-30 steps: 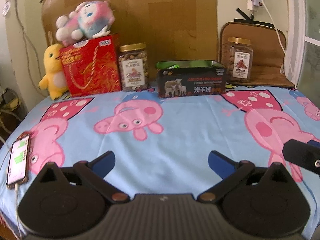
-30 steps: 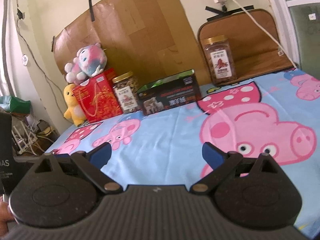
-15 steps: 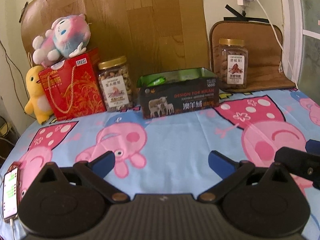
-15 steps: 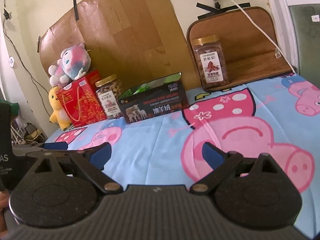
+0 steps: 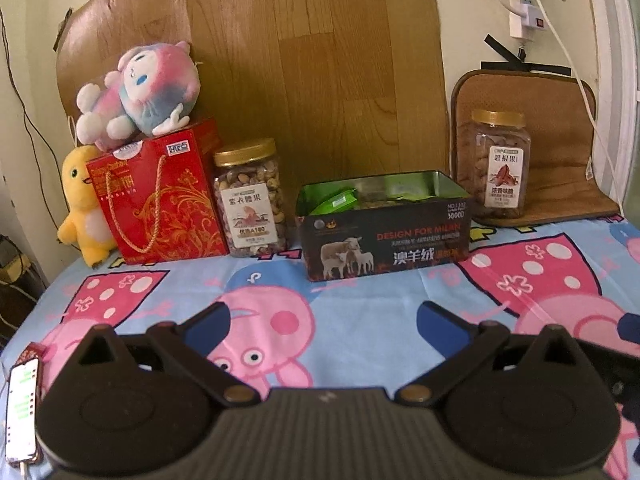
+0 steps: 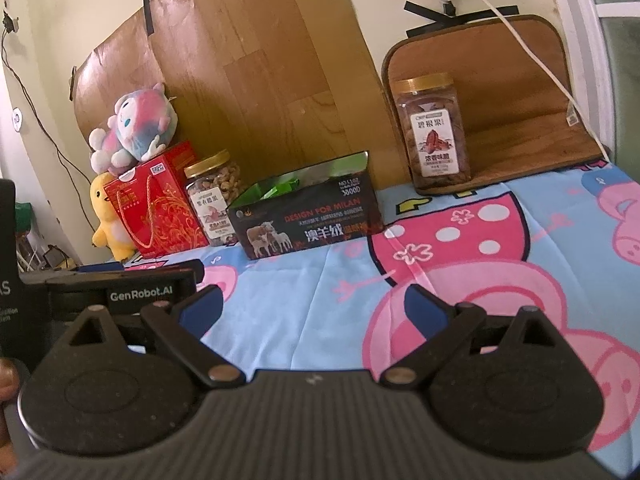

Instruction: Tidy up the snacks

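Observation:
An open dark tin box (image 5: 384, 236) (image 6: 308, 220) holding green packets stands at the back of the bed. A nut jar with a gold lid (image 5: 250, 200) (image 6: 212, 200) is left of it, beside a red gift bag (image 5: 160, 200) (image 6: 160, 204). A second jar (image 5: 496, 164) (image 6: 434, 132) stands on a brown mat (image 5: 560, 152) at the right. My left gripper (image 5: 324, 320) hovers open and empty above the sheet, well short of the box. My right gripper (image 6: 312, 306) is open and empty too, nearer the right jar.
A pink plush (image 5: 140, 92) lies on the red bag and a yellow plush (image 5: 82, 208) stands beside it. A phone (image 5: 22, 408) lies at the bed's left edge. A wooden board (image 5: 312, 60) backs the row. The left gripper's body (image 6: 120, 288) shows in the right wrist view.
Both grippers have moved forward toward the back row, so the box and jars look larger. The left gripper swung right, pushing the phone further to the edge of its view. Fingers stayed open.

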Demonstrator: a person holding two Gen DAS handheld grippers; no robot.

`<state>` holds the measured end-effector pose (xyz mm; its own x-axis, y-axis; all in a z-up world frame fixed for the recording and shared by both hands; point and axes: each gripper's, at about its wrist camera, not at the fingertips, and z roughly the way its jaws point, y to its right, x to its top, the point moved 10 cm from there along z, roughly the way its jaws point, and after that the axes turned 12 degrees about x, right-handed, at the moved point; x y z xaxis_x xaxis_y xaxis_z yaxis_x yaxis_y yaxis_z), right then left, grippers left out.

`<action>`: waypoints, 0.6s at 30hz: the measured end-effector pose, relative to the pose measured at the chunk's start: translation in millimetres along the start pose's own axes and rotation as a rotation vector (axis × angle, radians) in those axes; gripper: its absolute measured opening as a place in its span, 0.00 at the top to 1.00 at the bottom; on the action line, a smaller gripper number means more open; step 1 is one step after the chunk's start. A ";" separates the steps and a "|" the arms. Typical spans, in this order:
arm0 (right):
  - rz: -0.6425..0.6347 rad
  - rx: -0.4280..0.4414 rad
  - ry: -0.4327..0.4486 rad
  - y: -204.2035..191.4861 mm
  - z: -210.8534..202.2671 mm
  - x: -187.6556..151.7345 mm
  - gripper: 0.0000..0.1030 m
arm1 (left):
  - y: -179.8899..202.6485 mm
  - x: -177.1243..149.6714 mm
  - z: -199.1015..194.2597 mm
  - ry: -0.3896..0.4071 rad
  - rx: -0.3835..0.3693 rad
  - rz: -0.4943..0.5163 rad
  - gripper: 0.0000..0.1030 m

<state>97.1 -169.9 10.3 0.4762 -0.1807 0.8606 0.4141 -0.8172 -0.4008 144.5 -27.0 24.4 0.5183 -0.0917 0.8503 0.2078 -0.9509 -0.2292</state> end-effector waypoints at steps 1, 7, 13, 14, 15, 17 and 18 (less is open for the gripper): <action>-0.001 0.003 -0.001 -0.6 1.6 1.5 0.04 | 0.3 0.3 1.7 -0.008 -0.008 -0.004 0.00; -0.015 0.009 -0.010 -4.0 11.4 5.9 0.04 | -1.2 -2.8 11.0 -0.036 -0.026 -0.010 0.00; -0.015 0.001 -0.024 -0.9 18.9 3.8 0.04 | -8.3 -3.6 16.6 -0.031 -0.015 -0.013 0.00; -0.014 -0.001 -0.026 -0.5 19.8 3.5 0.04 | -9.9 -3.5 17.5 -0.032 -0.010 -0.013 0.00; -0.013 -0.001 -0.028 -0.1 20.5 3.4 0.04 | -11.6 -3.2 18.2 -0.031 -0.003 -0.014 0.00; -0.013 -0.001 -0.028 -0.4 21.3 3.5 0.04 | -14.9 -2.9 19.0 -0.029 0.002 -0.020 0.00; -0.013 -0.001 -0.028 -0.3 21.3 3.5 0.04 | -15.9 -2.8 19.2 -0.030 -0.002 -0.024 0.00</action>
<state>115.2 -158.6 6.8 0.4922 -0.1547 0.8566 0.4198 -0.8199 -0.3893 155.7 -6.0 16.6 0.5377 -0.0600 0.8410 0.2185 -0.9535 -0.2078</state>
